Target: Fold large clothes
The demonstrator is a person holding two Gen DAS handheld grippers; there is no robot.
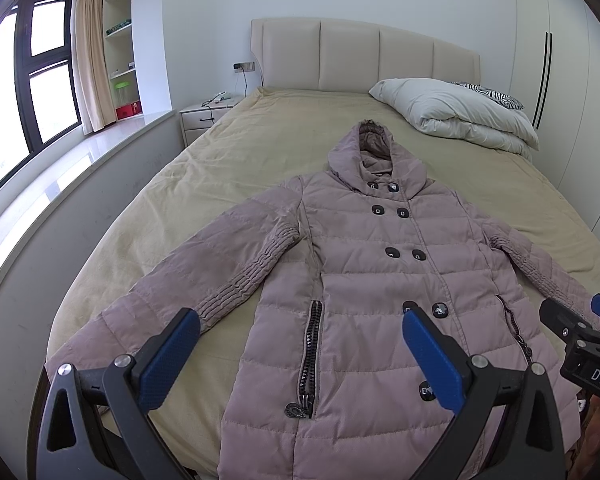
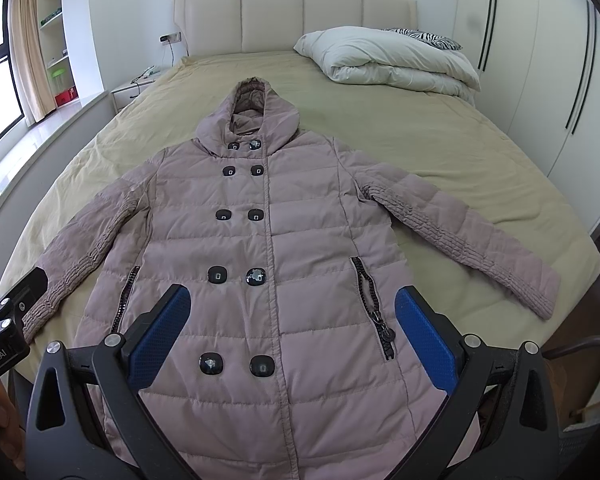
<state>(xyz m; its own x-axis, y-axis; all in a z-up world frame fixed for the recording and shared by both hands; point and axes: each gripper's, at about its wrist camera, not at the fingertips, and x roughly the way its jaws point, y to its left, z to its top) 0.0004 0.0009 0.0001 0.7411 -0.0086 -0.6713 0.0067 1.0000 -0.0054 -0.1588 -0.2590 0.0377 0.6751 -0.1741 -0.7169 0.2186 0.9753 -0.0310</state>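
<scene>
- Mauve quilted puffer coat with a hood and black double-row buttons (image 2: 276,240) lies face up and buttoned on the beige-sheeted bed (image 2: 440,152), hood toward the padded headboard, both sleeves spread out to the sides.
- Left gripper (image 1: 300,360) hovers wide apart over the lower left front, blue pads gripping nothing.
- Right gripper (image 2: 292,340) hangs just as wide over the lower front, empty too; no fold looks started.
- Risk, as I judge it: the padding is thick and slick, so a shallow pinch could catch only the top layer and the fold would spring back or slide.
- Another worry: the dangling zip pull on the black pocket zipper (image 2: 374,312) could snag a pad on a sweep across.
- Folded white duvet (image 2: 388,60) sits well clear near the headboard.
- Hidden: the coat's hem is cut off behind both grippers, and the left sleeve's cuff sits partly behind the left gripper in the right wrist view.
</scene>
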